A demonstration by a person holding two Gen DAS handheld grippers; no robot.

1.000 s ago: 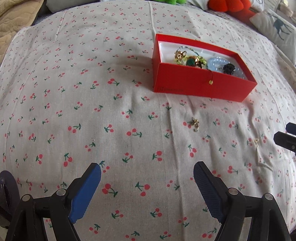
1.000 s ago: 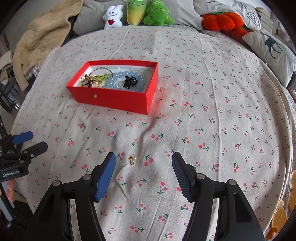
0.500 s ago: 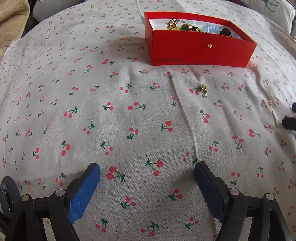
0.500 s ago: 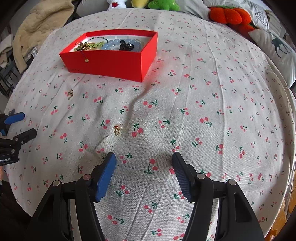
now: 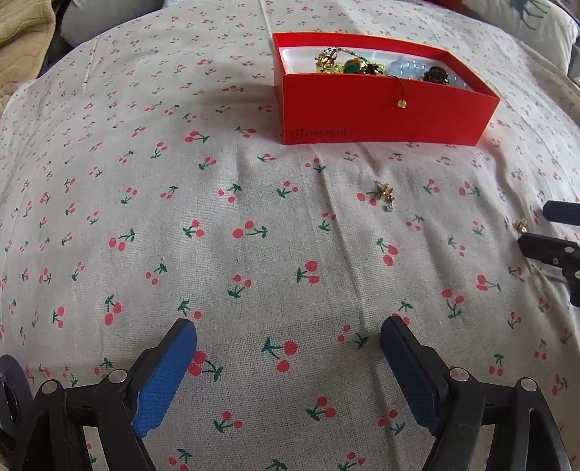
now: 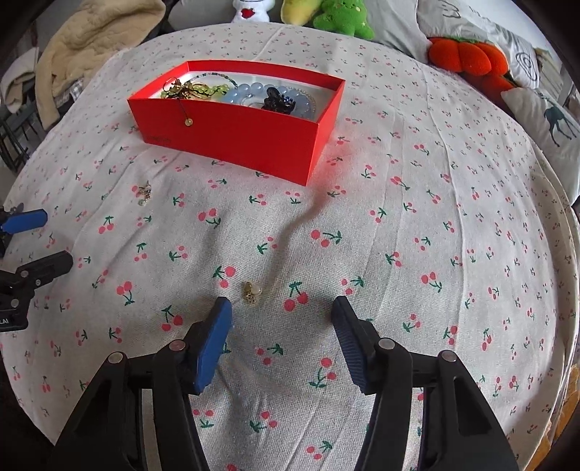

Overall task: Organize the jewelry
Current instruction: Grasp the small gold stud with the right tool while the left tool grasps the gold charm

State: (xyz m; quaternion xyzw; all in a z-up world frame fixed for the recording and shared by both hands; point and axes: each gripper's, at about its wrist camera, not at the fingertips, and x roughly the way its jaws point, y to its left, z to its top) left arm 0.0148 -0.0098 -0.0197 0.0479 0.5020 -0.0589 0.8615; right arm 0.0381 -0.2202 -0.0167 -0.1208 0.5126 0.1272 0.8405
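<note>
The right gripper (image 6: 281, 311) has just been narrowing its jaws, which grip nothing; a small gold earring (image 6: 252, 291) lies on the cloth (image 6: 398, 253) just ahead of its left finger. The left gripper (image 5: 288, 338) stands wide and empty over bare cloth. A second earring (image 5: 384, 192) lies between it and the red box (image 5: 380, 112). Only the right view shows the plush toys (image 6: 340, 16) beyond the box and the cloth's right edge.

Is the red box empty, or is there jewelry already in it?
Partly filled. The lidless red box holds a blue bead bracelet, gold pieces and a dark piece.
</note>
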